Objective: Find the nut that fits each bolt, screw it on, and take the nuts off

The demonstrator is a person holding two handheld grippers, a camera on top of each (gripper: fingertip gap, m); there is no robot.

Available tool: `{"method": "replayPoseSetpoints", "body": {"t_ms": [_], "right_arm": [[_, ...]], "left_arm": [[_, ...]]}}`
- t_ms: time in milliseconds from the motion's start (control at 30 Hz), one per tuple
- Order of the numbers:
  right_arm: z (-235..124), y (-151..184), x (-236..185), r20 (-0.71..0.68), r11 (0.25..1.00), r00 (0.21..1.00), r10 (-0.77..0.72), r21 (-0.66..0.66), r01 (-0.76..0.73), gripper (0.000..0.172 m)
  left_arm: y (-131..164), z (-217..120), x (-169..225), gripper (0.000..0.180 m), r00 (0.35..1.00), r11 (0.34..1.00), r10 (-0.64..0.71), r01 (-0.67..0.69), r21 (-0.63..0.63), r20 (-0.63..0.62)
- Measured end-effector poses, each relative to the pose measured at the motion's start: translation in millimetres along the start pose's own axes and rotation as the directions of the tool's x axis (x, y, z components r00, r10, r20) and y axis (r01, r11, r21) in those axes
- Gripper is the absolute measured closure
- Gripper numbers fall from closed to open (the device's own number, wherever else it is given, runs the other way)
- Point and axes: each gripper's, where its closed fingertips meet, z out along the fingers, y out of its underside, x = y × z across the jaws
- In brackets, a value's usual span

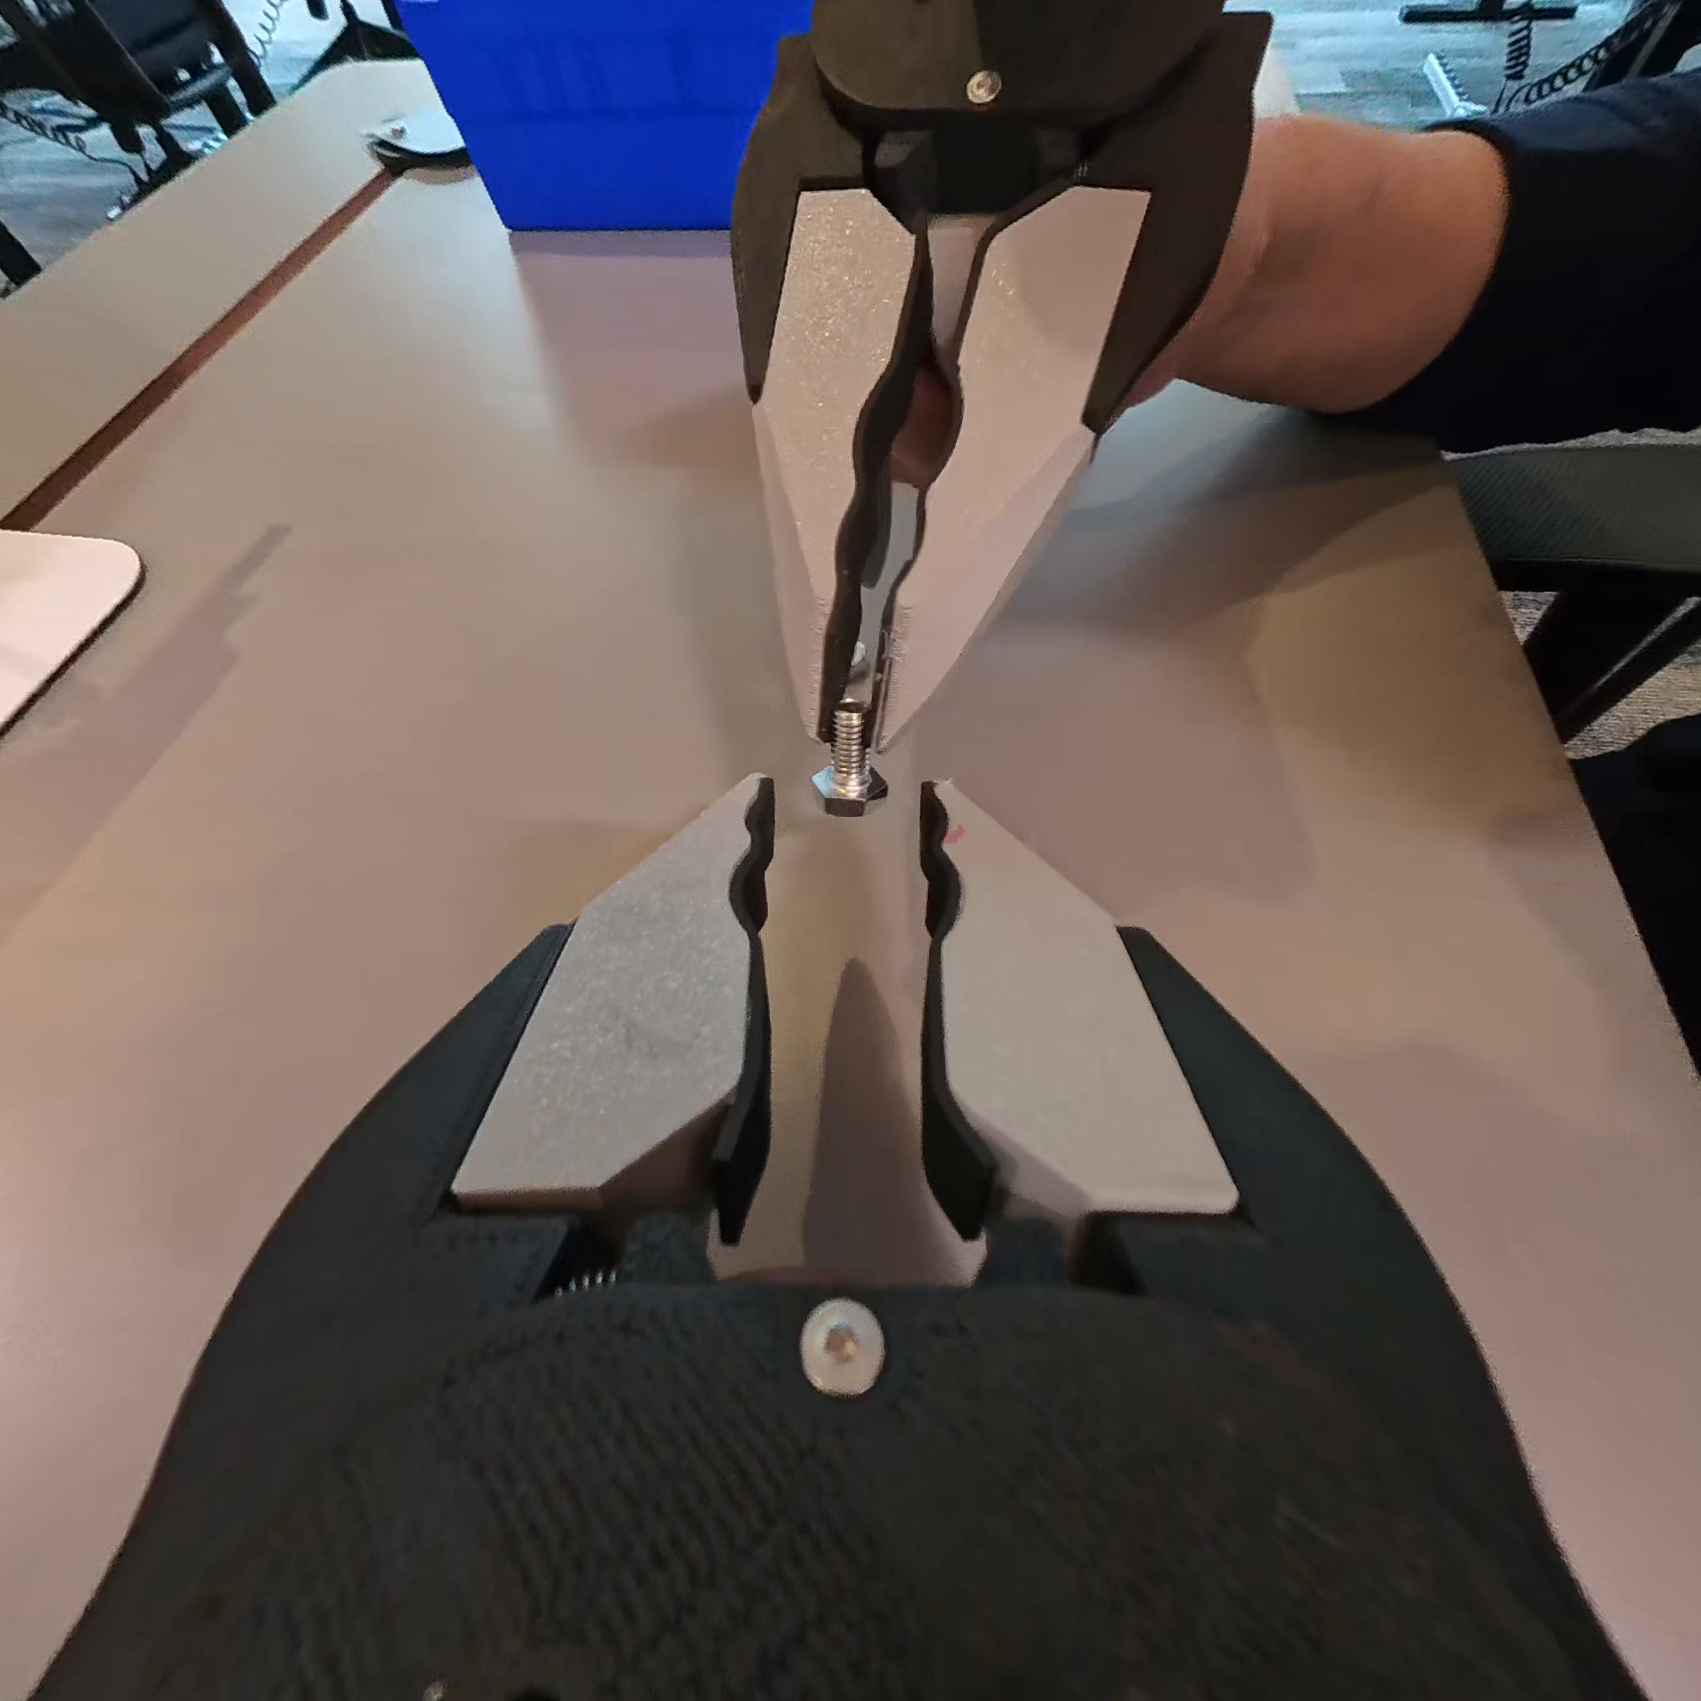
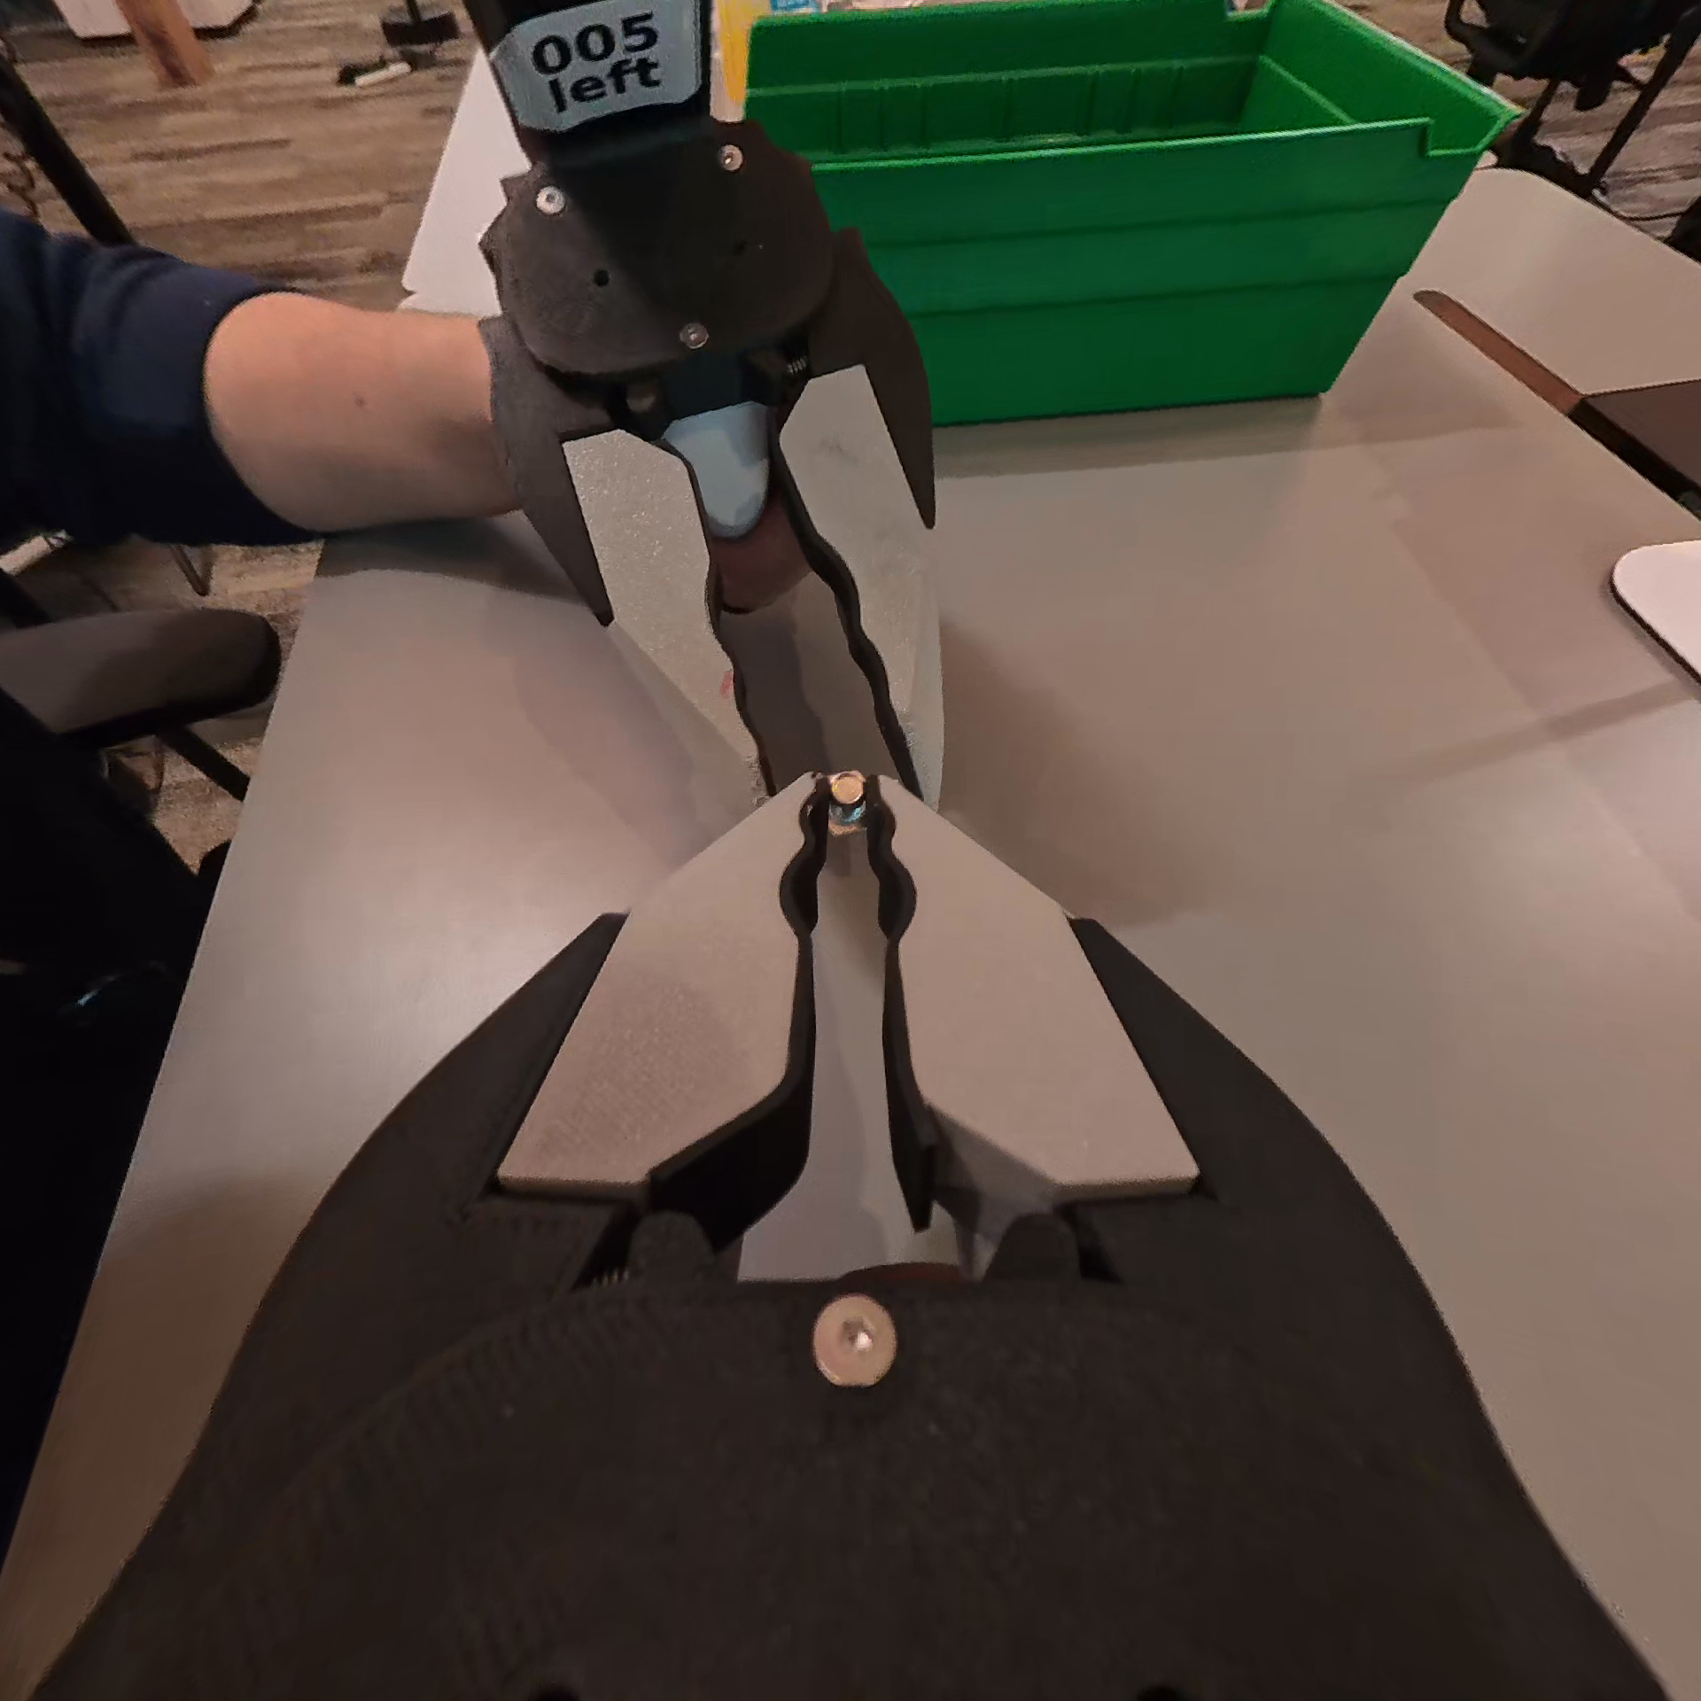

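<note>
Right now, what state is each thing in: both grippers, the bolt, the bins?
Right gripper: shut on the bolt's threaded end.
Left gripper: open, fingertips either side of the bolt head, not touching.
Bolt: upright, head down, no nut on the visible threads.
Green bin: on the table, looks empty.
Blue bin: contents hidden.

Office-like workroom — grey tables (image 2: 1289, 736), storage bins (image 2: 1105, 276), office chairs (image 1: 138, 74).
</note>
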Motion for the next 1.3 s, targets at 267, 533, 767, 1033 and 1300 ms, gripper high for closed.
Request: {"method": "replayPoseSetpoints", "body": {"t_ms": [267,533,767,1033,1300], "right_arm": [[0,-8,12,-0.098,0.997,0.992,0.074,0.039,-0.071,0.167],[1,-11,16,-0.117,0.988,0.983,0.142,0.08,-0.133,0.167],[-1,-15,17,-0.105,0.98,0.979,0.176,0.111,-0.164,0.168],[-3,-17,17,-0.103,0.979,0.979,0.178,0.119,-0.166,0.168],[-3,-17,17,-0.103,0.978,0.978,0.183,0.121,-0.17,0.168]], "left_arm": [[-6,-1,-8,0.154,0.996,1.0,0.02,-0.021,0.014,0.089],[-13,-3,-15,0.157,0.99,0.999,-0.005,-0.002,0.05,0.141],[-15,-5,-20,0.168,0.98,0.998,0.025,-0.035,0.049,0.195],[-12,-5,-20,0.168,0.981,0.998,0.034,-0.043,0.04,0.19],[-14,-6,-21,0.168,0.975,0.997,0.063,-0.073,0.039,0.213]]}}
